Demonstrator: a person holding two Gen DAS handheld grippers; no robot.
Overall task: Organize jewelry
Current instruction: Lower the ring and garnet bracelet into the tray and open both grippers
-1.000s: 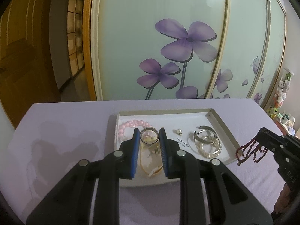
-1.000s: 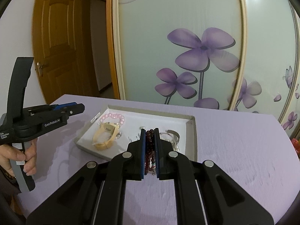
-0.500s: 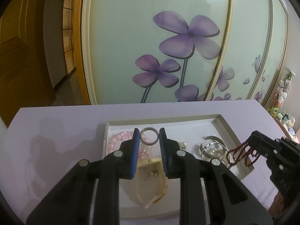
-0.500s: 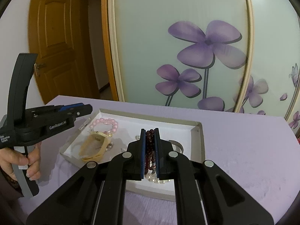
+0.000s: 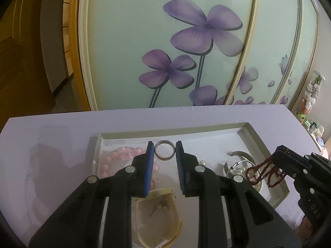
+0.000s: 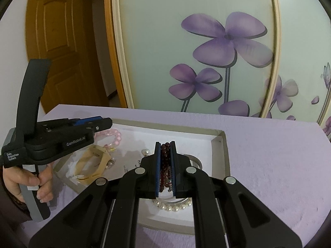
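From the left wrist camera, the left gripper [image 5: 164,152] holds a metal ring [image 5: 164,150] pinched upright between its blue-padded fingertips, above the far part of a shallow white tray [image 5: 246,131] that sits on a lilac table [image 5: 51,132]. Below the jaws in the tray lie a pink bead bracelet [image 5: 115,160] to the left and a cream band [image 5: 163,221] nearer the camera, with a silver cuff [image 5: 240,156] and a few pearls to the right. At the right edge the right gripper [image 5: 278,152] reaches over the tray's corner, clamped on a dark red bead strand [image 5: 266,170] whose loops dangle above the cuff. From the right wrist camera, the right gripper [image 6: 165,144] has its pads pressed together on the dark red bead strand [image 6: 165,159], over the tray [image 6: 220,142]. Beneath it a pearl bracelet [image 6: 171,207] lies in the tray. To the left, a hand [image 6: 24,184] grips the handle of the left gripper [image 6: 107,123], which points over the pink bead bracelet [image 6: 113,137] and the cream band [image 6: 93,165].
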